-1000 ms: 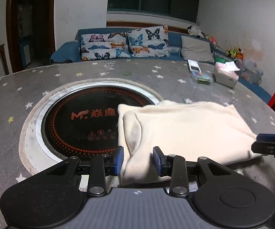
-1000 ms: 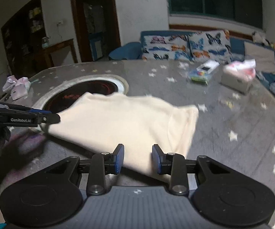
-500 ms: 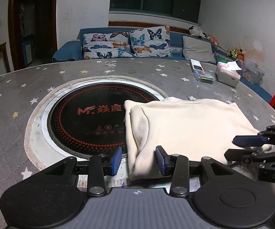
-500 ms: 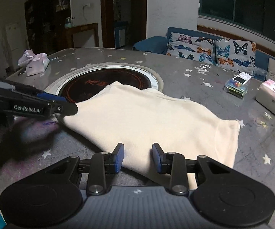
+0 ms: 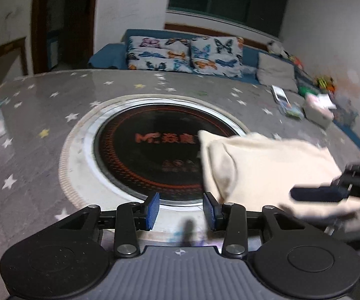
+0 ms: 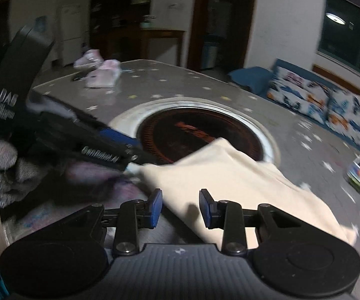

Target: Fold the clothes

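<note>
The room is a dim living area with a blue sofa (image 5: 250, 55) and butterfly-print cushions (image 5: 185, 55) along the far wall. In front of it stands a round grey worktop (image 5: 42, 115) printed with stars, with a black circular cooktop (image 5: 150, 155) set into its middle.

The cream garment (image 5: 267, 170) lies already folded into a compact stack on the near right part of the worktop, its far left corner overlapping the cooktop rim.

Left gripper (image 5: 181, 208): fingers spread, nothing between them; they sit just left of the garment's near left corner, over the cooktop rim.

Right gripper (image 6: 180, 207): fingers spread, with the garment's near edge showing in the gap, but the pads are not pressing on it (no cloth is pinched).

Handling judgement:
- The garment looks like soft, light knit. It should drape and sag when lifted and will not hold a crease by itself.
- Layers may slide over one another, so a grip on the top layer alone would likely pull the fold apart.
- Best hold: one corner per gripper along the near edge, taking all layers at once, with the fingers reaching well onto the cloth rather than nipping the very edge.
- The worktop looks smooth and glossy, so the stack may skid if pushed sideways.
</note>
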The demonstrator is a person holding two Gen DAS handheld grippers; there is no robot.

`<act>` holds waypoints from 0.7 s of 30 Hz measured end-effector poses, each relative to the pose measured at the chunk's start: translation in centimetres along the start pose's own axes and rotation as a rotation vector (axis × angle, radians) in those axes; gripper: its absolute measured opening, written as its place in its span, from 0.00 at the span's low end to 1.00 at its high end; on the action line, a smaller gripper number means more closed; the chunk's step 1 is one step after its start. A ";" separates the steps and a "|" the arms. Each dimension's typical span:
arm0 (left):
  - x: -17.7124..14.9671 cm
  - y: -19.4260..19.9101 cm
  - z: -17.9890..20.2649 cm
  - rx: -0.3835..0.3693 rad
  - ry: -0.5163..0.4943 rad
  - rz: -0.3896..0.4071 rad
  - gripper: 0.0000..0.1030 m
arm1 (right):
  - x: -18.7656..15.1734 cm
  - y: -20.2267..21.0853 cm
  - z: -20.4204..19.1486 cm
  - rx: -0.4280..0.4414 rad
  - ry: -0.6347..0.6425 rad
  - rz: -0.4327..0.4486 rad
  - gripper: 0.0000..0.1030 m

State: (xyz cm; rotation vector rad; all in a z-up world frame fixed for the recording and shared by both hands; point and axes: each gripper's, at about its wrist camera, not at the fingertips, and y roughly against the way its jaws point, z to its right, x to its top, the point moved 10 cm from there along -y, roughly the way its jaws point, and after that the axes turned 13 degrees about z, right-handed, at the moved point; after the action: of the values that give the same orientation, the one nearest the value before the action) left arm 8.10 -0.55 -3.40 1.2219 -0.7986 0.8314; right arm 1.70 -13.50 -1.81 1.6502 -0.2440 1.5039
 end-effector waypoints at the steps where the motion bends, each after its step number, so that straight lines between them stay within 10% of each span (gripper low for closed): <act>1: 0.3 0.1 -0.4 0.003 0.017 0.003 0.40 | 0.2 -0.5 -0.6 0.012 0.019 -0.003 0.31; 11: 0.7 0.2 -0.7 -0.043 0.133 -0.021 0.55 | -0.7 -3.9 -4.1 0.025 0.168 -0.043 0.32; 21: 0.8 -1.3 0.0 -0.116 0.402 -0.102 0.60 | 0.5 -2.8 -2.2 -0.008 0.057 0.010 0.07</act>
State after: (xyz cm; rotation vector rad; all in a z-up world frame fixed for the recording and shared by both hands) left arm 9.62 -0.70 -3.35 0.9428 -0.4470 0.8973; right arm 2.09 -10.08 -2.89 1.5996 -0.2276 1.5534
